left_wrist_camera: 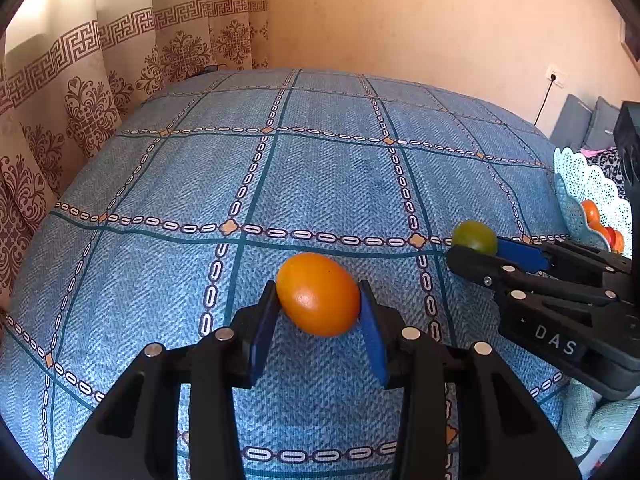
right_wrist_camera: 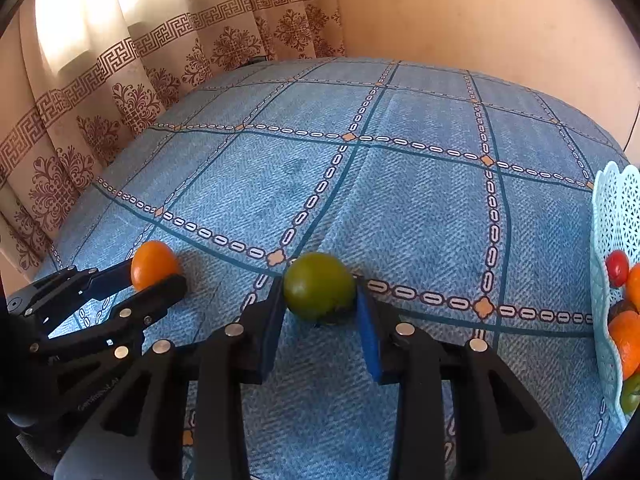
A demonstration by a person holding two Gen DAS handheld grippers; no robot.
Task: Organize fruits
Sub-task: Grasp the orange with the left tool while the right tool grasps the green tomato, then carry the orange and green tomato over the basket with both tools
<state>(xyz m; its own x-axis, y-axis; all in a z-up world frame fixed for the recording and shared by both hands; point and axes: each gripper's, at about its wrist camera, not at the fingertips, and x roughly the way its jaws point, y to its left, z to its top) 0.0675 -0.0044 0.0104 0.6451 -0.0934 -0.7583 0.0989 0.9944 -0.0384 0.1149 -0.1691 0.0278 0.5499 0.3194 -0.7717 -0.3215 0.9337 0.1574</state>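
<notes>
An orange fruit (left_wrist_camera: 318, 294) sits between the blue pads of my left gripper (left_wrist_camera: 317, 291), which is shut on it just above the blue patterned cloth (left_wrist_camera: 320, 184). To its right lies a green fruit (left_wrist_camera: 475, 237), and the right gripper (left_wrist_camera: 474, 249) reaches in from the side around it. In the right wrist view the green fruit (right_wrist_camera: 320, 284) rests on the cloth with both pads of my right gripper (right_wrist_camera: 320, 290) pressed against its sides. The left gripper (right_wrist_camera: 154, 277) with the orange fruit (right_wrist_camera: 154, 264) shows at the far left.
A pale turquoise lattice basket (right_wrist_camera: 616, 208) stands at the right edge and holds several orange, red and green fruits. Patterned curtains (left_wrist_camera: 80, 92) hang along the left and back. A wall socket (left_wrist_camera: 556, 77) with a cable is at the back right.
</notes>
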